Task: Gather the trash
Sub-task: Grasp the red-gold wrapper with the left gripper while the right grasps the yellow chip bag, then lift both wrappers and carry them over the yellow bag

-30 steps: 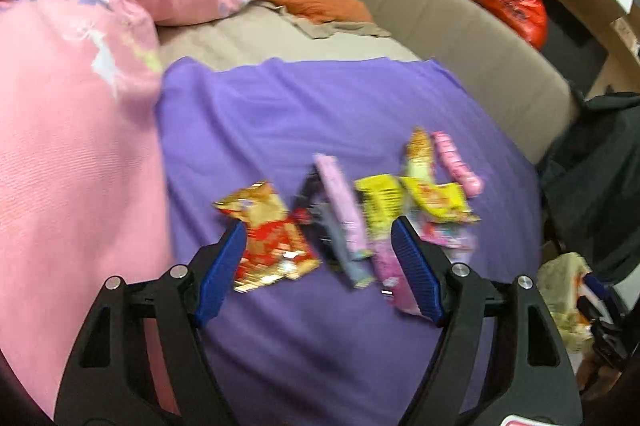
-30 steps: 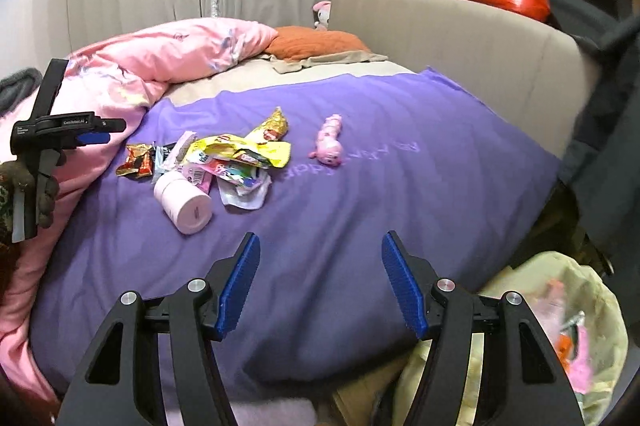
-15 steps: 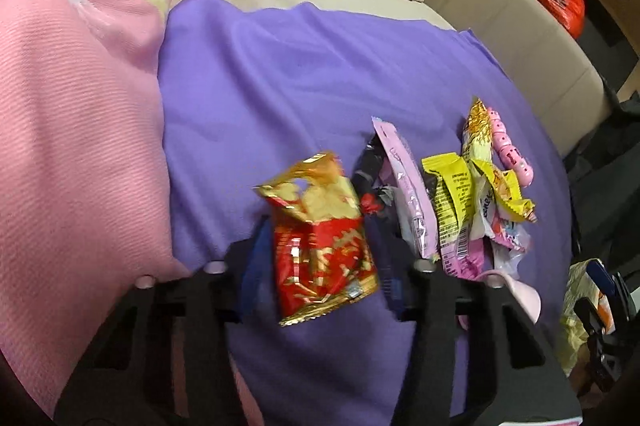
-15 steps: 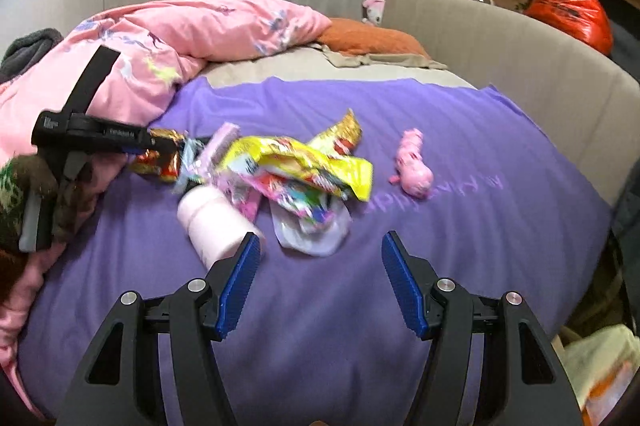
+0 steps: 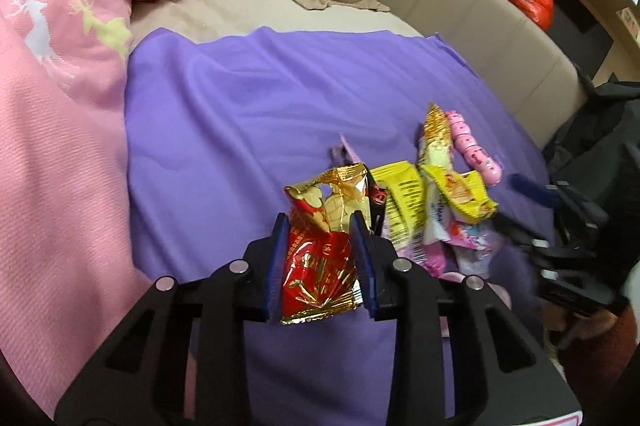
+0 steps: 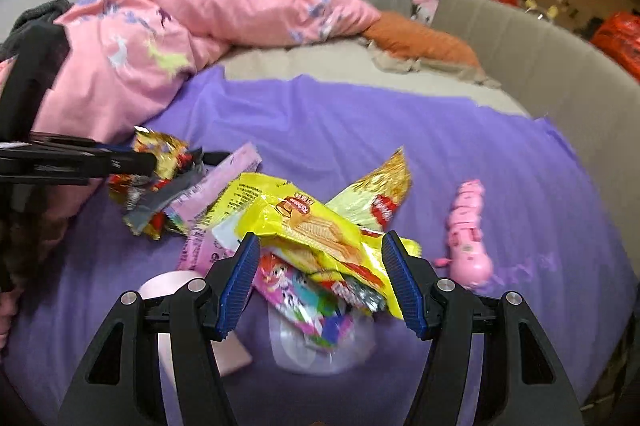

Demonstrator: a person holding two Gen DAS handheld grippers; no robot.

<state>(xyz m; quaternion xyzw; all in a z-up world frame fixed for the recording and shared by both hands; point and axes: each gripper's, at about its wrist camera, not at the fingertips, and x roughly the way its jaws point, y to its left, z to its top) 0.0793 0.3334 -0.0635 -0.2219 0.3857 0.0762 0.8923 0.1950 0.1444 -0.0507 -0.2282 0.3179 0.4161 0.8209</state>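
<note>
**One wrapper gripped, a pile left to clear**

One red-and-gold snack wrapper (image 5: 320, 250) sits clamped between the pads of the left claw (image 5: 322, 262), at the pile's edge nearest the pink duvet (image 5: 60, 146). Beside it on the purple blanket (image 5: 224, 114) lies the yellow wafer packet (image 6: 308, 226), which the right claw (image 6: 320, 282) straddles with its jaws apart, not yet closed. A pink toy (image 6: 468, 234) lies just beyond the pile. Next, I judge, the right claw must close on the packet, then both lift away.

Pink bottle (image 6: 160, 290) behind right gripper (image 6: 320, 282)
</note>
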